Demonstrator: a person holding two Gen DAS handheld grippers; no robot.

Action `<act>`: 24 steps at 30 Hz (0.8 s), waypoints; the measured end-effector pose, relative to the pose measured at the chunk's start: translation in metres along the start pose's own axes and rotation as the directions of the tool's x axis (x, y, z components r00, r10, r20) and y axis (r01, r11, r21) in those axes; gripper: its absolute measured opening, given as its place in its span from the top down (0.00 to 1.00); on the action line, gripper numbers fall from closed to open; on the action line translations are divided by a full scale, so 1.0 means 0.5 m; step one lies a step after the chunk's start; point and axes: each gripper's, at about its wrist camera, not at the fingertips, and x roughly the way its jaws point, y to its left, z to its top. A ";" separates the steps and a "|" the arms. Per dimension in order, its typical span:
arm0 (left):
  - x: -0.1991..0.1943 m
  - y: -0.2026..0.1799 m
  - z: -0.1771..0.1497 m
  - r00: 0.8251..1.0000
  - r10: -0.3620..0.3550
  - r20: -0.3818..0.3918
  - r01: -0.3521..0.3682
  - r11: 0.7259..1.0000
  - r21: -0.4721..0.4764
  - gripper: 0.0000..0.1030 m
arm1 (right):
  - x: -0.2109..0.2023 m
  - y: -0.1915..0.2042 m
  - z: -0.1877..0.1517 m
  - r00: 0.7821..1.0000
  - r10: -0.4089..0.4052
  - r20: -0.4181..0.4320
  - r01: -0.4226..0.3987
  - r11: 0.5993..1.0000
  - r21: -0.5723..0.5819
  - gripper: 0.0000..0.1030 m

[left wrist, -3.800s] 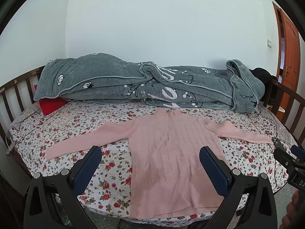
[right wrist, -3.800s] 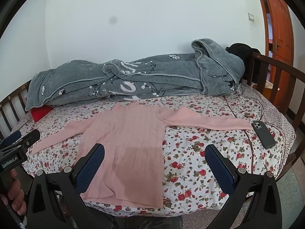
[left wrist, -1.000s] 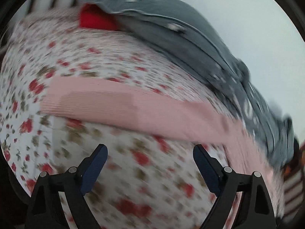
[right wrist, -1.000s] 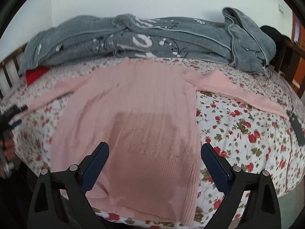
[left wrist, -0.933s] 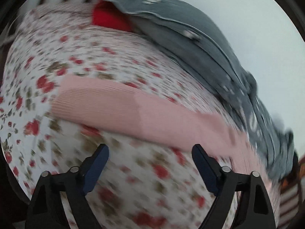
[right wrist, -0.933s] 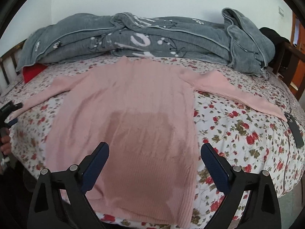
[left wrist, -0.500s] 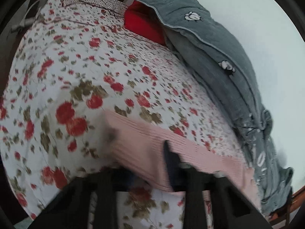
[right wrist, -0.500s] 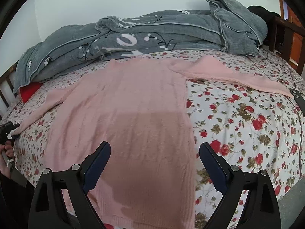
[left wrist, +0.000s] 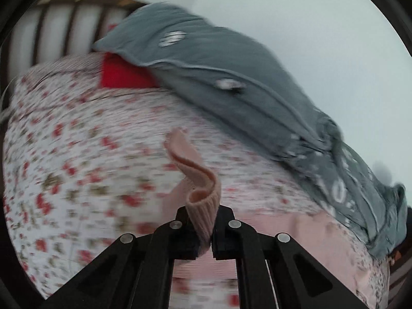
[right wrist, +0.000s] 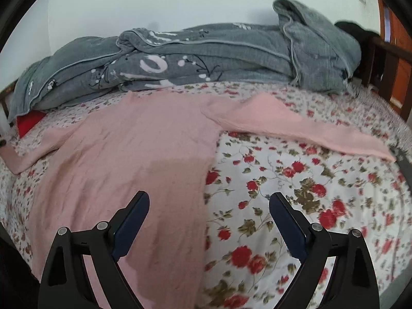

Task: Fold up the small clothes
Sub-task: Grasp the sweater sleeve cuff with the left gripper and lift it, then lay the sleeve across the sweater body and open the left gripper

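While left hand-held gripper (left wrist: 205, 228) pinches sleeve cuff (left wrist: 200, 200) — lifted.

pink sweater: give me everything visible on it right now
The pink sweater is a ribbed, long-sleeved knit lying flat, neck toward the gray blanket, on the floral bedsheet. Its lower half looks darker, maybe damp or shadowed. One sleeve stretches out flat across the sheet toward the far side. The other sleeve's cuff is pinched in the closed left gripper and curls up off the bed. The right gripper hangs open above the hem side, not touching.
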 end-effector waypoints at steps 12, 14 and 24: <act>0.038 -0.517 -0.136 0.953 -0.258 -0.156 0.292 0.919 0.266 0.94 | -0.032 -0.109 -0.016 0.998 0.033 0.059 -0.037 0.997 0.070 0.09; 0.058 -0.596 -0.196 0.935 -0.286 -0.209 0.339 0.894 0.295 0.94 | -0.041 -0.128 -0.016 0.997 0.034 0.065 -0.039 0.996 0.085 0.09; 0.166 -0.813 -0.497 0.857 -0.267 -0.441 0.439 0.827 0.350 0.94 | -0.065 -0.190 -0.039 0.998 -0.016 0.057 0.008 0.991 0.135 0.09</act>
